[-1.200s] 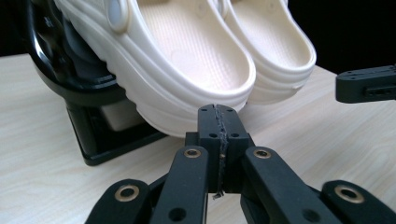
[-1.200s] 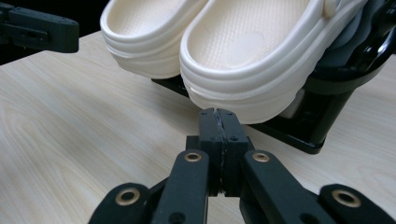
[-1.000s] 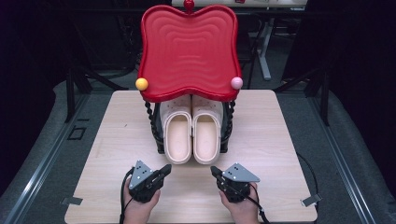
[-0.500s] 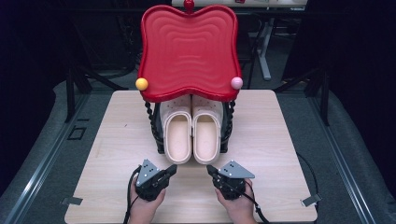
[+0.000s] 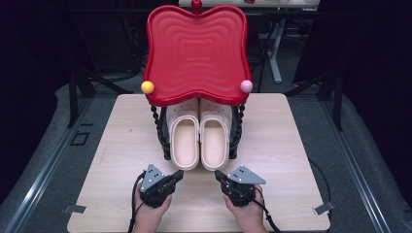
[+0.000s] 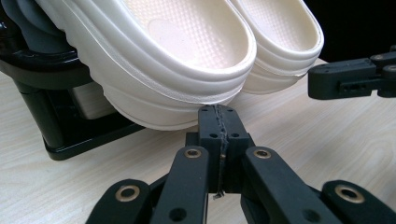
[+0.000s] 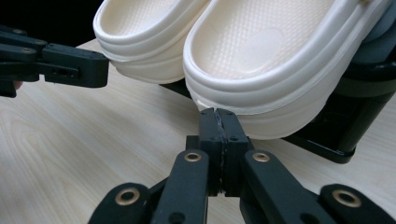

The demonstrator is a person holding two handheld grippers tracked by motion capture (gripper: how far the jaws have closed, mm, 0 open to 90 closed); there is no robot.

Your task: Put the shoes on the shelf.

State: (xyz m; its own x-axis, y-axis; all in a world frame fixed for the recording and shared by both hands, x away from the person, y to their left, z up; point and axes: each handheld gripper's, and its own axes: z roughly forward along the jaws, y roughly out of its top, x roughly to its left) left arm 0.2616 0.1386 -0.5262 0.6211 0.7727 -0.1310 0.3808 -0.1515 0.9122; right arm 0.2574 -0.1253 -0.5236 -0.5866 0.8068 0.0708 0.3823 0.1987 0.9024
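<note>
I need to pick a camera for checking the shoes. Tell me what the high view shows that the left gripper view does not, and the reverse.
High view alone: the red tray on top of the black rack, its yellow ball and pink ball, the whole wooden table, and both hands behind the left gripper and right gripper.

Left gripper view alone: the dimpled insoles and ribbed heel rims close up, and the left jaws pressed shut with nothing between them.

Both: the two cream clogs side by side, heels toward the grippers.

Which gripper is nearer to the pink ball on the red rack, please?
Right. The right gripper sits below the pink ball, on that side of the table; the left gripper sits farther across, below the yellow ball. Both are shut, before the clogs.
</note>
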